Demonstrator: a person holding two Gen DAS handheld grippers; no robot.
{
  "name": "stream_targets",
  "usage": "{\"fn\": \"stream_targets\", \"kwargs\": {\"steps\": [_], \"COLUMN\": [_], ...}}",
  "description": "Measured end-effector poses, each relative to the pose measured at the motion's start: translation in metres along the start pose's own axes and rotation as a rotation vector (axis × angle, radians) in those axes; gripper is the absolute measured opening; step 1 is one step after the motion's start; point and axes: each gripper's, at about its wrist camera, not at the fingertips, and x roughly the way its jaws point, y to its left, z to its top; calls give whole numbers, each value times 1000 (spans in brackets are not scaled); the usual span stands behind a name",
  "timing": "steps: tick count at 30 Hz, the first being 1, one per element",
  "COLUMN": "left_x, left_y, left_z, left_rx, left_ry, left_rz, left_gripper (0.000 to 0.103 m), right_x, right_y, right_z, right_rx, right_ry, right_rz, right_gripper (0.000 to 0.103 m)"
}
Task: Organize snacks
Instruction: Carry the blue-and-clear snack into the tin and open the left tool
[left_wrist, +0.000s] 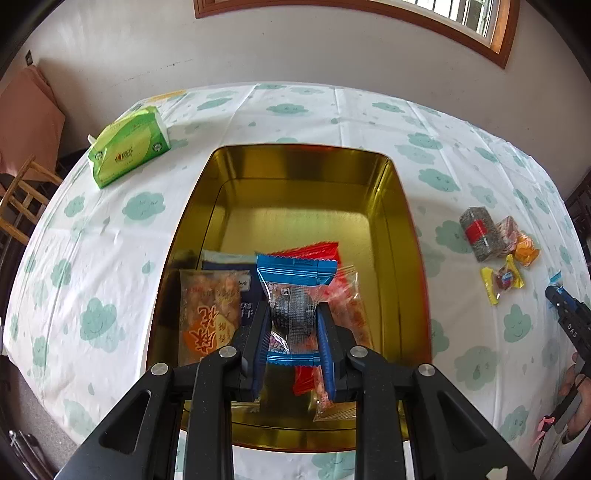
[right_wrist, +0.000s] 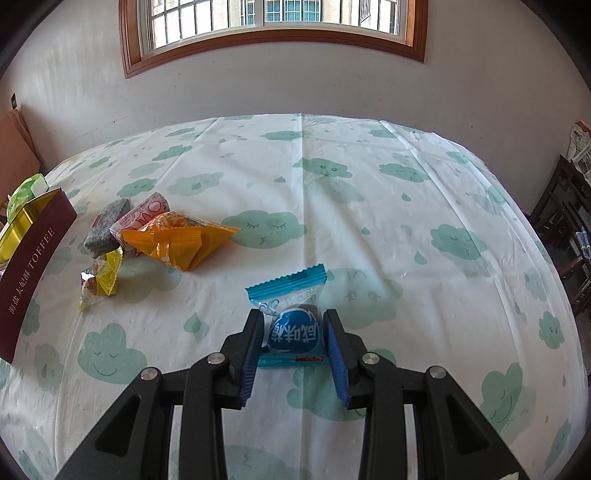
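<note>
White surface (right_wrist: 369, 206) carries teal clouds (smiling ones); the tin (left_wrist: 402, 229) is gold inside, a tissue pack (left_wrist: 129, 146) green.

Daylight enters through the window (right_wrist: 273, 22) at the top of the right wrist view, where the panes are nearly blown out, and it leaves the cloud-print tablecloth (right_wrist: 369, 206) bright and evenly lit with only soft shadows beneath the wrappers. In the left wrist view the gold tin (left_wrist: 402, 221) throws warm glare off its inner walls and floor, and the packets low in the centre look slightly smeared while the table behind stays sharper. Both frames bow strongly toward the edges, with black vignette filling the corners and the table rim curving like a dome.
</note>
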Motion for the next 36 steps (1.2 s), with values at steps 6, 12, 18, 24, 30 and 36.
{"fn": "stream_targets", "kwargs": {"steps": [6,12,18,24,30,36], "left_x": [1,-3,-1,4,5,9], "left_y": [5,6,7,7,8,12], "left_z": [-7,-13,-20,-26,-29,-35], "left_rx": [-6,-5,1,8,20,11], "left_ry": [3,6,25,46,58,73], "left_rz": [-2,-7,-4,-5,-2,-7], "left_gripper": [21,21,21,21,21,22], "right_x": [0,0,0,0,0,0], "right_y": [0,1,1,1,1,1], "right_z": [0,0,0,0,0,0], "right_rx": [0,0,0,0,-1,-2], "right_ry": [0,0,0,0,0,0], "right_rz": [-1,-1,-1,-2,-3,-4], "right_gripper": [35,35,35,35,35,35]}}
